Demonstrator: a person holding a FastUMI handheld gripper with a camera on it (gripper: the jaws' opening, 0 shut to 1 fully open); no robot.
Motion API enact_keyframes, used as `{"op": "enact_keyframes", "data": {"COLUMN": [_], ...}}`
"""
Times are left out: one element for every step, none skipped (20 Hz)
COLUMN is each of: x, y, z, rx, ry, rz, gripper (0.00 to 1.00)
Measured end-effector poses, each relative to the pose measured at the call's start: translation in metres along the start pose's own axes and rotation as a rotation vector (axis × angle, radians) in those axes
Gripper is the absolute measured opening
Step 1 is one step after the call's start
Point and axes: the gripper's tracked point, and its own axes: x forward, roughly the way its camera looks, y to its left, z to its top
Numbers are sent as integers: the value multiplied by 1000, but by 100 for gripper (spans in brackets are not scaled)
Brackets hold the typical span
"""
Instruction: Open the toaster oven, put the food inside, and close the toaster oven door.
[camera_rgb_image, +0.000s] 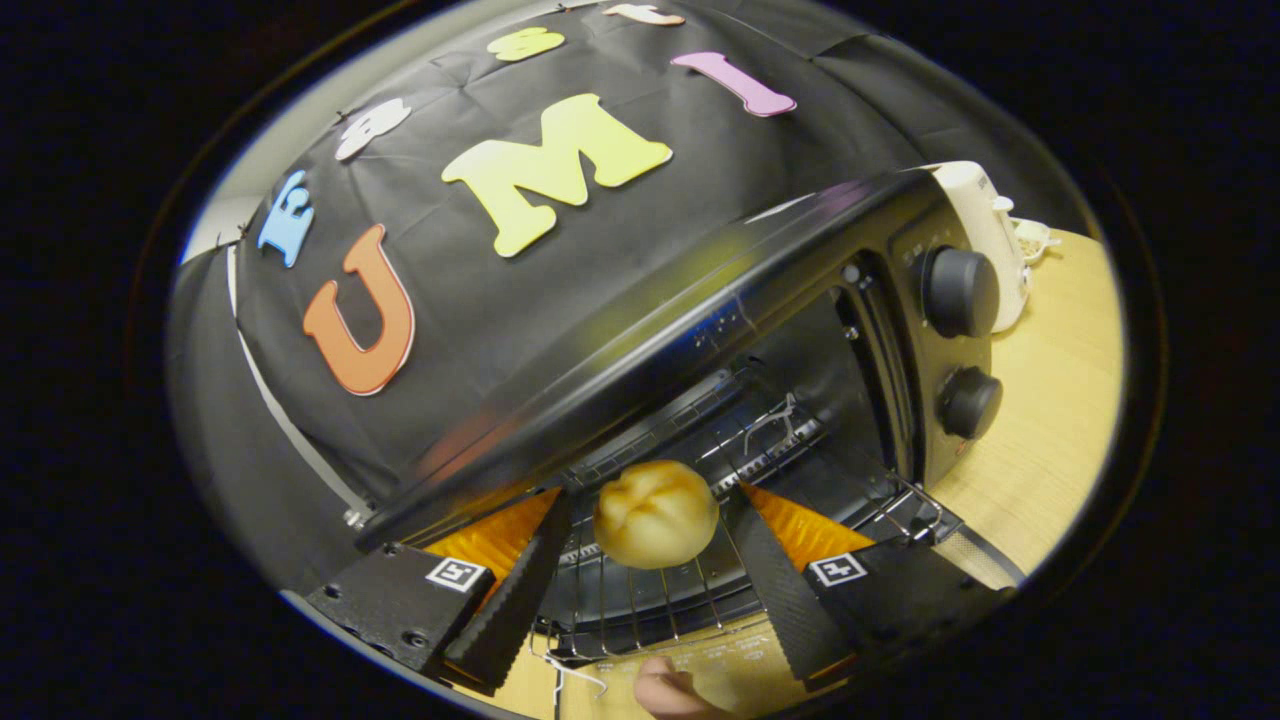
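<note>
Spread apart, gripper (640, 560) fingers flank a bread roll (655, 513), untouched, lying on the rack (640, 600) of the open toaster oven (800, 330). Judged light and soft, it should be pinched gently at its sides.

the gripper (640, 520) has ridged finger pads (510, 600), square coded markers, and screws in its flat blocks.

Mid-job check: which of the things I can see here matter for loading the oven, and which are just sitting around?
Job:
toaster oven, door open
wire rack inside
bread roll between the open jaws, neither touching it
gripper

Lying about:
white appliance beyond the oven
wooden table
fingertip of a person
</note>
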Motion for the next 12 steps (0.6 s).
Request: {"op": "enact_keyframes", "data": {"x": [-8,-16,-24,-34,-44,-55,-65,-74,-84,-94,-105,-116], "y": [1,2,3,4,5,5,5,4,3,2,3,7], "z": [2,3,3,4,4,5,4,4,1,-7,-16,-25], "rx": [-1,-4,-8,-16,-28,-42,-56,-67,-73,-90,-111,-122], "ry": [-1,2,3,3,1,-5,-6,-2,12,63,108,157], "rz": [1,3,6,8,10,12,11,-3,-14,-38,-36,-22], "gripper": [100,100,100,100,100,100,100,100,100,100,100,100]}}
